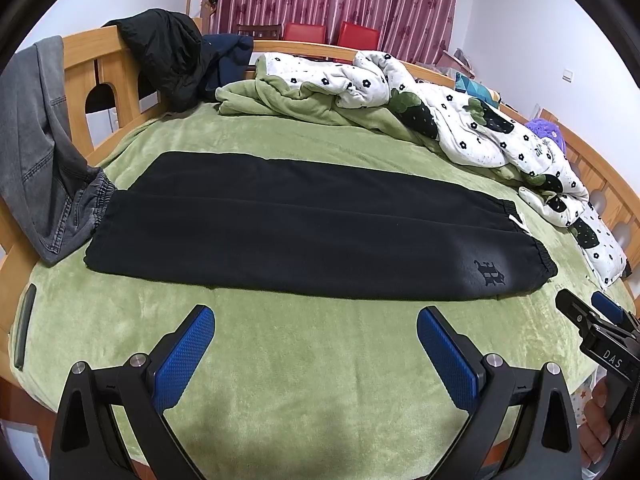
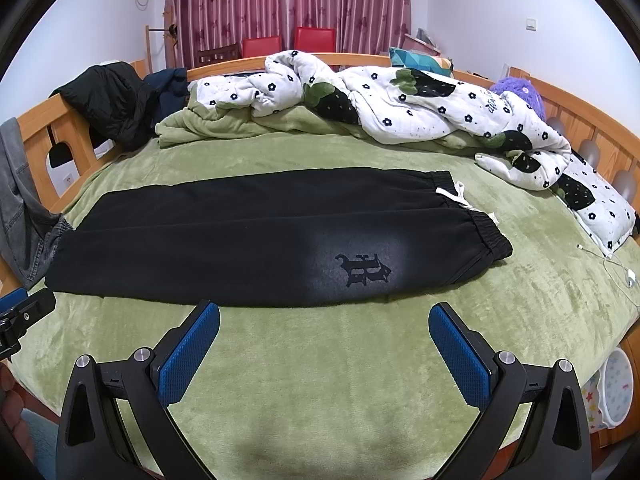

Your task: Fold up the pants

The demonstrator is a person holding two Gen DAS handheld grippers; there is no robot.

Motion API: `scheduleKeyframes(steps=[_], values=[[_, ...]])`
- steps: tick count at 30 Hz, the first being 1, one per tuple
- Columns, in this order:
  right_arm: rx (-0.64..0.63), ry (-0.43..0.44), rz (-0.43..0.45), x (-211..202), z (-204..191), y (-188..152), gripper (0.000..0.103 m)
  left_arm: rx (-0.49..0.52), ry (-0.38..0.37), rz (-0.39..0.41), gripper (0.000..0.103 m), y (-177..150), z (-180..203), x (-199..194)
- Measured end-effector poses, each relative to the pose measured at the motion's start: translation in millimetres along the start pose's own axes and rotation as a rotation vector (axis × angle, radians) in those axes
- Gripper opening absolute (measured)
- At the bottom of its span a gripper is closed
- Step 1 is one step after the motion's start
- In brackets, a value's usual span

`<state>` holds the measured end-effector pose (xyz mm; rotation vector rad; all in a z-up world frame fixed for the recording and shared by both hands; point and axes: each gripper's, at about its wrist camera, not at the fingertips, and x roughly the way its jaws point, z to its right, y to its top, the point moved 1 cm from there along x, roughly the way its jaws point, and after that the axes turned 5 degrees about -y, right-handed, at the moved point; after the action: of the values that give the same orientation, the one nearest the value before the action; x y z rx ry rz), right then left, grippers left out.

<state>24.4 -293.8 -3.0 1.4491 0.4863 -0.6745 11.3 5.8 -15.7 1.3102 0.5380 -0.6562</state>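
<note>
Black pants [image 1: 288, 232] lie flat on the green bed cover [image 1: 304, 364], folded lengthwise with one leg on the other. The waistband with a white drawstring [image 2: 460, 196] is at the right, the cuffs at the left. A printed logo [image 2: 366, 270] sits near the waist. My left gripper [image 1: 314, 316] is open and empty, just in front of the pants' near edge. My right gripper [image 2: 324, 312] is open and empty, in front of the logo; it also shows at the right edge of the left wrist view [image 1: 592, 312].
Grey jeans [image 1: 36, 152] hang over the wooden bed frame [image 1: 100, 64] beside the cuffs. A black jacket [image 1: 172, 56] drapes on the frame. A bunched flower-print quilt [image 2: 420, 104] lies along the far side. A white cable [image 2: 616, 268] lies at right. A dark phone [image 1: 25, 324] lies at left.
</note>
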Motion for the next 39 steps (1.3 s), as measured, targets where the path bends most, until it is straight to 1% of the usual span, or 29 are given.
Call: scheduleKeyframes(steps=[39], values=[[-0.018, -0.012, 0.007, -3.2, 3.0, 3.3, 0.102, -0.003, -0.001, -0.001, 0.102, 0.8, -0.4, 0.2]])
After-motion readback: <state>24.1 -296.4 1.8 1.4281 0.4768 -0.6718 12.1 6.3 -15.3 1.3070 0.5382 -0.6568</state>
